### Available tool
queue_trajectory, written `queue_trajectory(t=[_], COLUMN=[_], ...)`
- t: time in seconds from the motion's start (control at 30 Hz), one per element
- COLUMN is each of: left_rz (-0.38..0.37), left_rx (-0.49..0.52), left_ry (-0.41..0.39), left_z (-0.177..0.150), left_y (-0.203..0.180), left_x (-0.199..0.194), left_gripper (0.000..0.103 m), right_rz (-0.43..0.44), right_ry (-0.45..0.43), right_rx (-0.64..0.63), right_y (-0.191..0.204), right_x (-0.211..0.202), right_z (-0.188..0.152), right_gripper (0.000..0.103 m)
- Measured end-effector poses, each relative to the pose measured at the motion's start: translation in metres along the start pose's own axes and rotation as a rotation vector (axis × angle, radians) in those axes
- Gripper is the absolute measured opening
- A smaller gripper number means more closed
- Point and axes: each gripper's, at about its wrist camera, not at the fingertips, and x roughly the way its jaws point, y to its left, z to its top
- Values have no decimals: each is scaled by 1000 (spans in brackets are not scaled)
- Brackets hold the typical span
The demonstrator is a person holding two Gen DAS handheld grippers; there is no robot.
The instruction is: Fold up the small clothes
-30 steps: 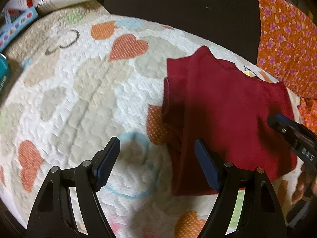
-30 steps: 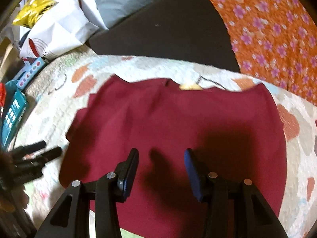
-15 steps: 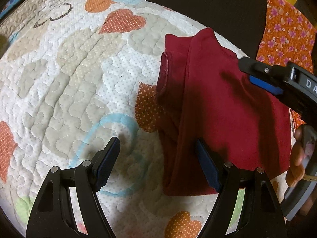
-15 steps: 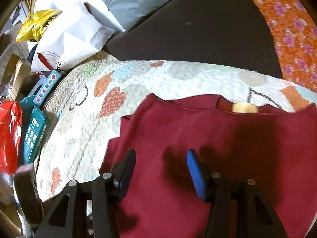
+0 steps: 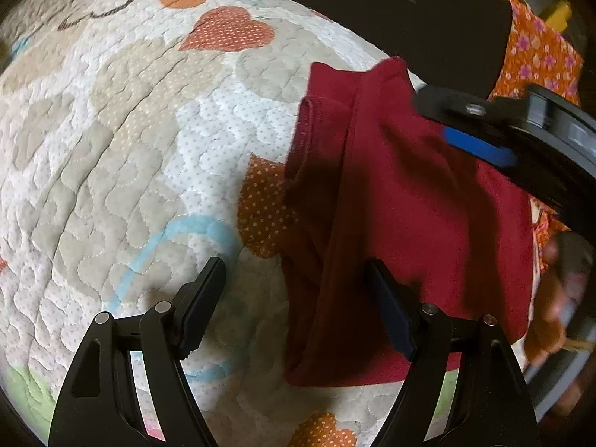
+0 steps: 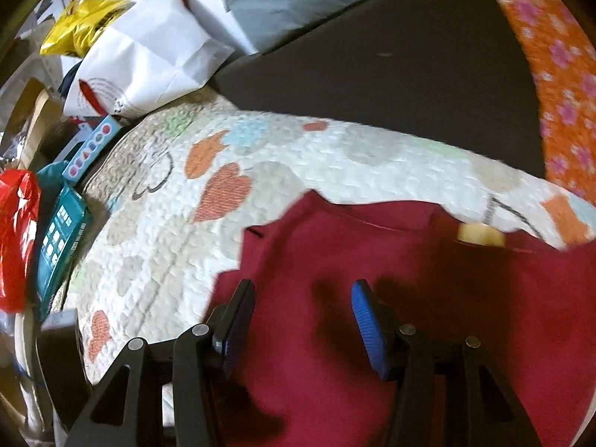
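- Shirt [image 5: 421, 201], dark red and small, lies flat on the quilt [image 5: 123, 156] near its right side, with the neck opening toward the far edge. One sleeve on its left side is already turned in over the body, so a long fold runs down that side; this looks like a fold half done.
- Quilt with hearts covers a soft surface and gives a wide flat place for folding; most of it to the left of the shirt is bare.
- Left gripper [image 5: 298, 305] hovers low over the near left corner of the shirt, jaws wide apart and holding nothing. One jaw is over the bare quilt and the other over the red cloth, so the folded edge lies between them, probably to take this edge next.
- Right gripper [image 6: 301, 320] is above the shirt's upper part, jaws also wide and empty, pointing toward the collar [image 6: 395, 219]. It seems ready to pinch near the shoulder.
- Pale label [image 6: 480, 234] shows inside the collar.
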Motion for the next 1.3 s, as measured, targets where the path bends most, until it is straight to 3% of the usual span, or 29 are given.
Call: queue_trajectory(t=[0.27, 0.37, 0.43, 0.47, 0.53, 0.57, 0.63, 0.73, 0.87, 1.03, 1.07, 1.17, 1.3], left_rz=[-19, -20, -16, -14, -17, -20, -26, -40, -103, -133, -148, -183, -255], left_rx=[-9, -9, -9, -10, -13, -13, -6, 26, 58, 89, 95, 142, 213], left_ry=[5, 5, 6, 6, 2, -2, -10, -6, -9, -86, -99, -136, -157], left_z=[2, 3, 5, 6, 7, 9, 14, 17, 16, 19, 20, 15, 10], left_y=[14, 15, 16, 16, 16, 14, 10, -1, -13, -21, -22, -34, -48], left_x=[-4, -4, -5, -5, -5, -6, -4, 1, 4, -13, -17, -30, -42], left_gripper=[78, 78, 78, 78, 78, 78, 78, 78, 76, 46, 41, 40, 40], right_rz=[-61, -101, -137, -144, -135, -97, -42, 86, 146, 166, 158, 151, 135], right_ry=[127, 154, 146, 131, 100, 88, 75, 22, -6, -29, -38, -45, 14], right_rx=[-80, -122, -164, -186, -188, -173, -134, -34, 13, 57, 77, 124, 119], right_y=[35, 43, 46, 47, 43, 38, 27, 7, -9, -20, -23, -30, -25], right_x=[67, 88, 97, 98, 91, 85, 74, 45, 25, 8, 3, -8, -6], right_z=[16, 17, 17, 16, 15, 15, 16, 17, 14, 8, 7, 7, 10], right_gripper=[61, 73, 75, 73, 51, 35, 23, 19, 17, 17, 21, 60, 61])
